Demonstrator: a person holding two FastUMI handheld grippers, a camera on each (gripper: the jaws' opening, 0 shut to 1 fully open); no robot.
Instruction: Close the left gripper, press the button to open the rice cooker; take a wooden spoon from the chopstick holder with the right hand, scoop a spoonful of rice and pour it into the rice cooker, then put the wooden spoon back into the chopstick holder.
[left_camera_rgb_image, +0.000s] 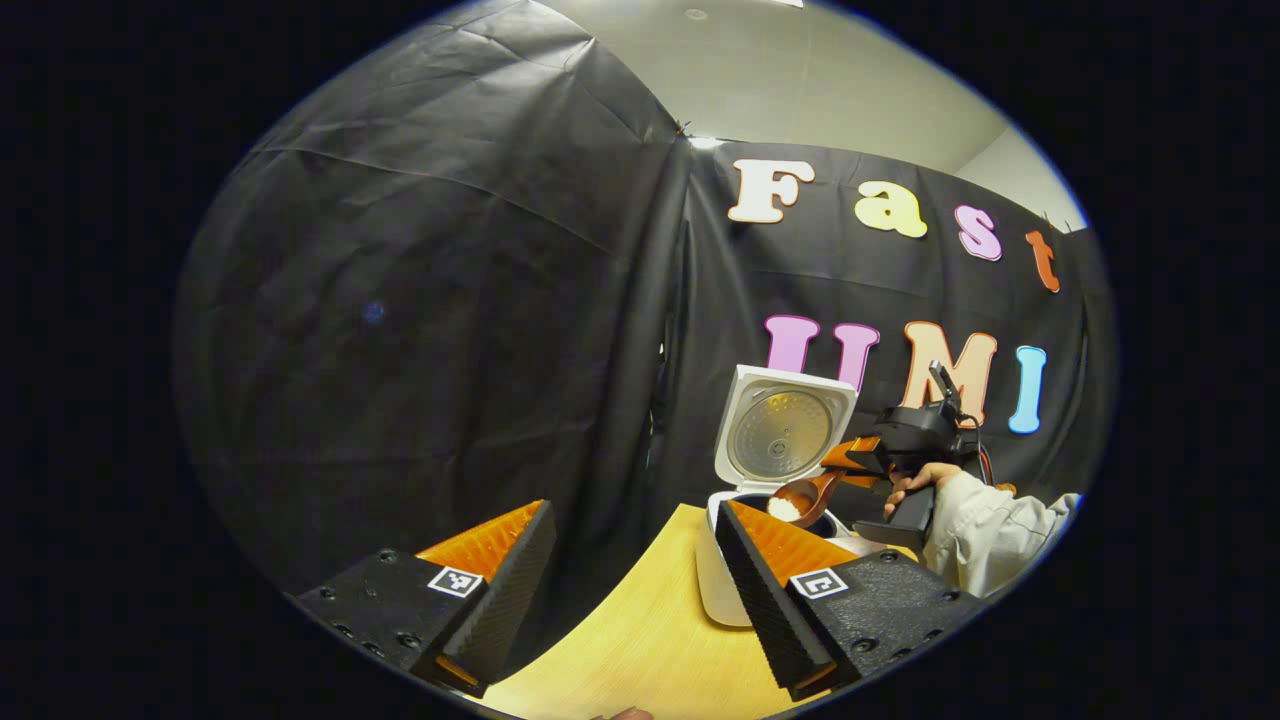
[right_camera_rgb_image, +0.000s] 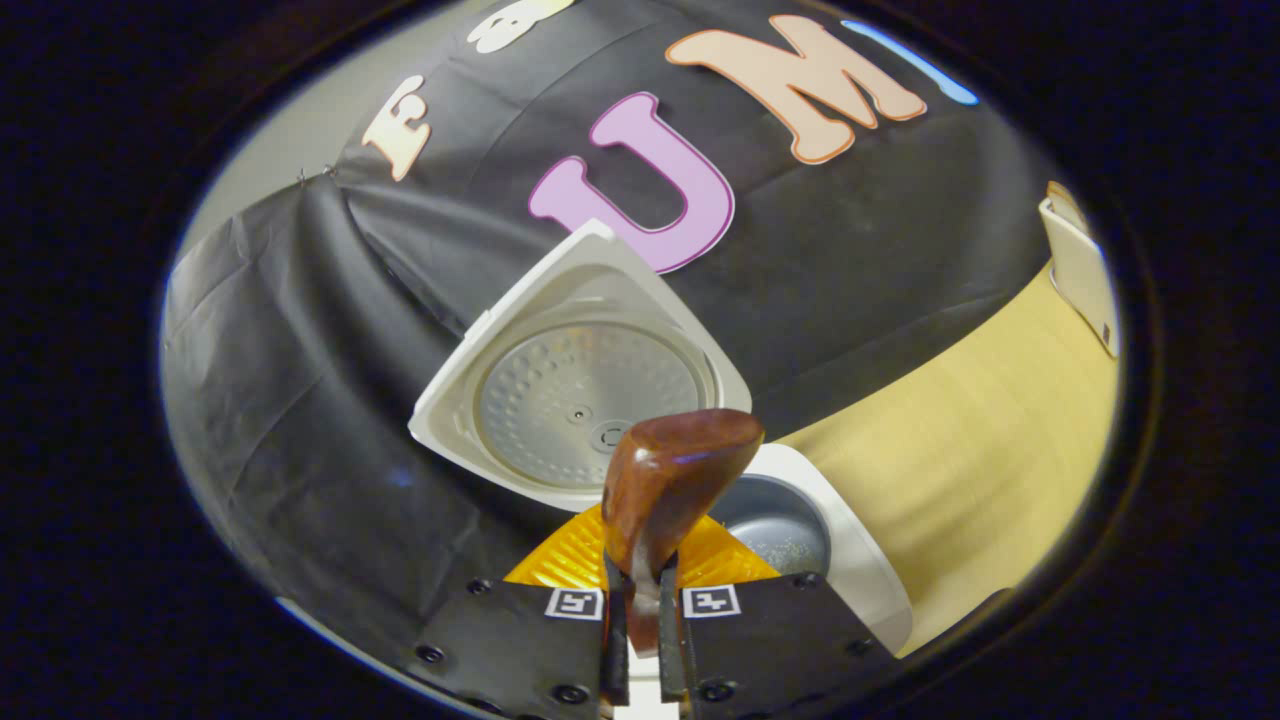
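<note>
In the left gripper view, the left tool (left_camera_rgb_image: 635, 565) hangs over the near end of the table (left_camera_rgb_image: 640, 640), its fingers spread wide with nothing between them. Farther off stands the cooker (left_camera_rgb_image: 722, 585), lid (left_camera_rgb_image: 785, 428) up. Above its pot the right tool (left_camera_rgb_image: 845, 462), held by a hand (left_camera_rgb_image: 915, 480) in a pale sleeve (left_camera_rgb_image: 990, 535), carries the spoon (left_camera_rgb_image: 800, 497) by the handle; white rice (left_camera_rgb_image: 784, 509) sits in the bowl, just over the pot's mouth.

In the right gripper view, the right tool (right_camera_rgb_image: 640, 610) is clamped on the spoon (right_camera_rgb_image: 665, 490), both fingers pressing the handle. Here the bowl's brown back faces the camera and hides the rice. Past it this view looks into the pot (right_camera_rgb_image: 775, 525), grey with a few pale specks on the bottom, and at the dimpled metal plate inside the lid (right_camera_rgb_image: 585, 375). A white object (right_camera_rgb_image: 1080, 270) stands at the table's (right_camera_rgb_image: 960, 450) far right edge; I can't tell what it is.
</note>
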